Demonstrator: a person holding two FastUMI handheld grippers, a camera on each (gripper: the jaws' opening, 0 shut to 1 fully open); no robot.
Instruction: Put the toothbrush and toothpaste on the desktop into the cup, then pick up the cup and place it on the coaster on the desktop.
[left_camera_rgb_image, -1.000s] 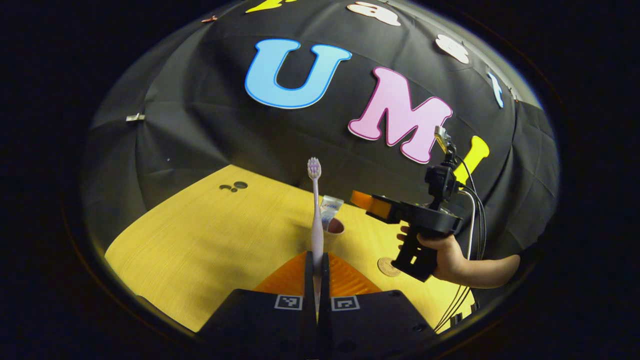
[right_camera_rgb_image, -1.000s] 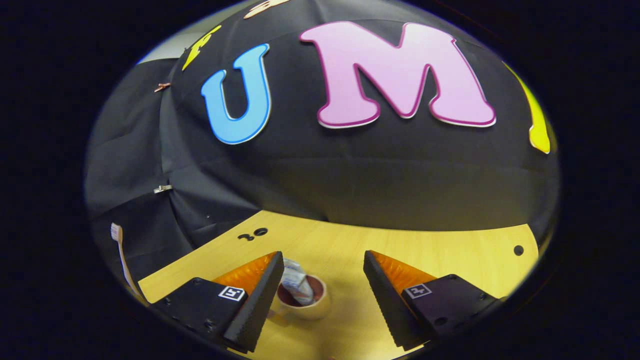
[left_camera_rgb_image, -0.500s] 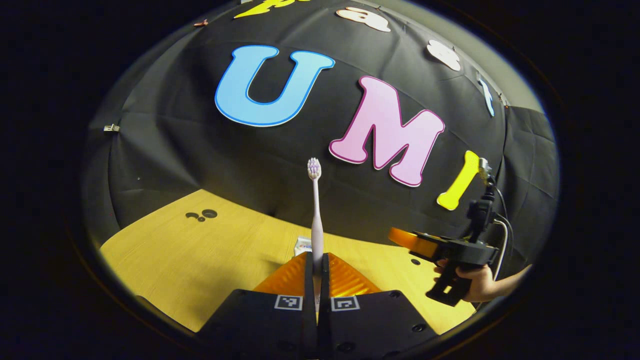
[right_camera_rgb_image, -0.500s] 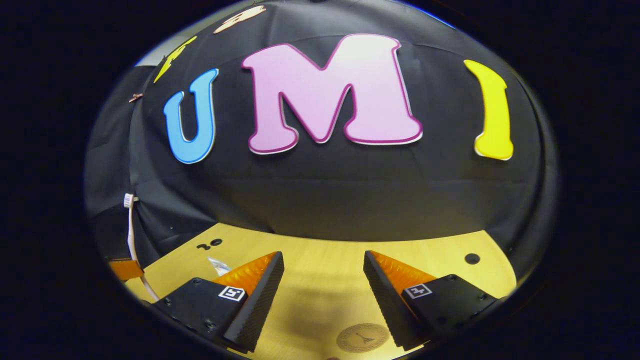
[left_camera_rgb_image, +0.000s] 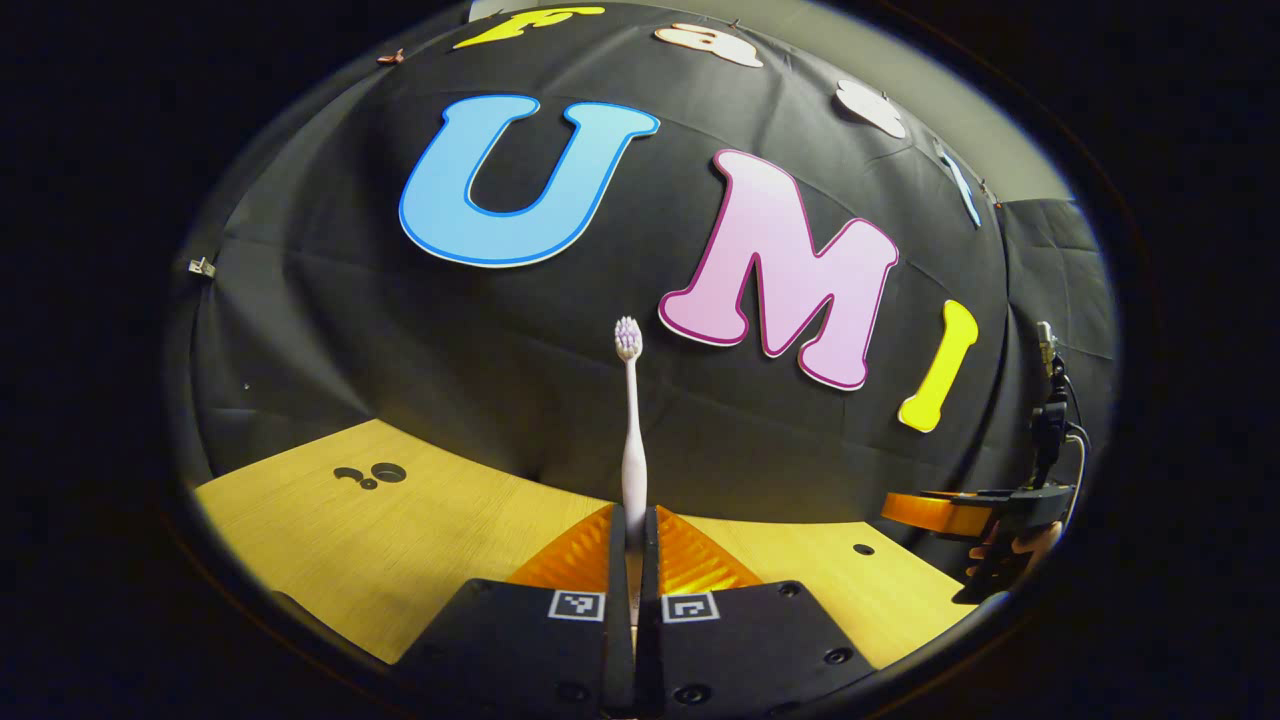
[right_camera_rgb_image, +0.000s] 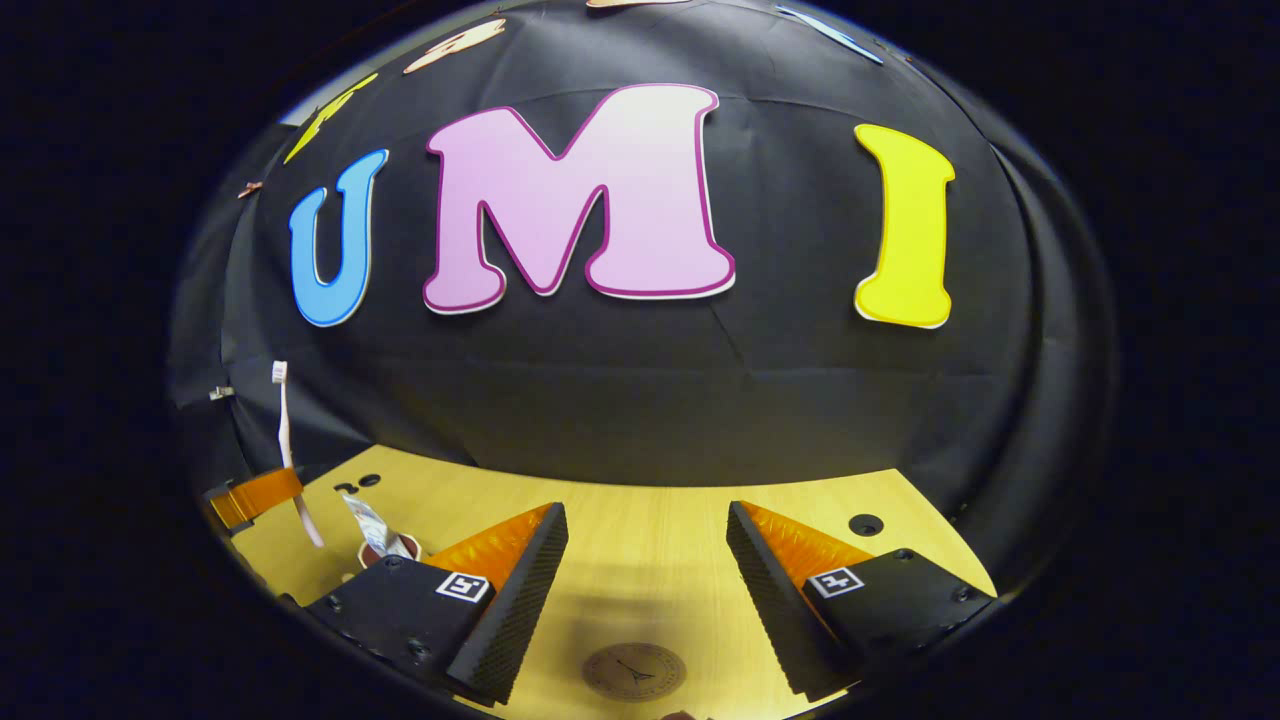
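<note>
- The left gripper (left_camera_rgb_image: 632, 520) is gripping the toothbrush (left_camera_rgb_image: 630, 430) by the lower end of its handle; the fingers are pressing together on it, one on each side.
- The toothbrush is standing upright, its long axis running straight up from the fingers, with the bristle head at the top.
- The right gripper (right_camera_rgb_image: 647, 575) is holding nothing; its fingers are standing wide apart above the desk (right_camera_rgb_image: 640, 520).
- In the right gripper view, the coaster (right_camera_rgb_image: 634, 671) is lying flat on the desk at the near edge, between the two open fingers and below them.
- In the same view, the cup (right_camera_rgb_image: 385, 548) is sitting at the left, partly hidden behind the right gripper's left finger, with the toothpaste (right_camera_rgb_image: 365, 520) already leaning inside it.
- Farther left, the left gripper is appearing with the toothbrush upright, just beside the cup and above it.
- Judgement: the left gripper is the nearer one to the cup, so lowering the handle end into the cup's mouth is the coming move; the upright axis is already suiting that insertion.
</note>
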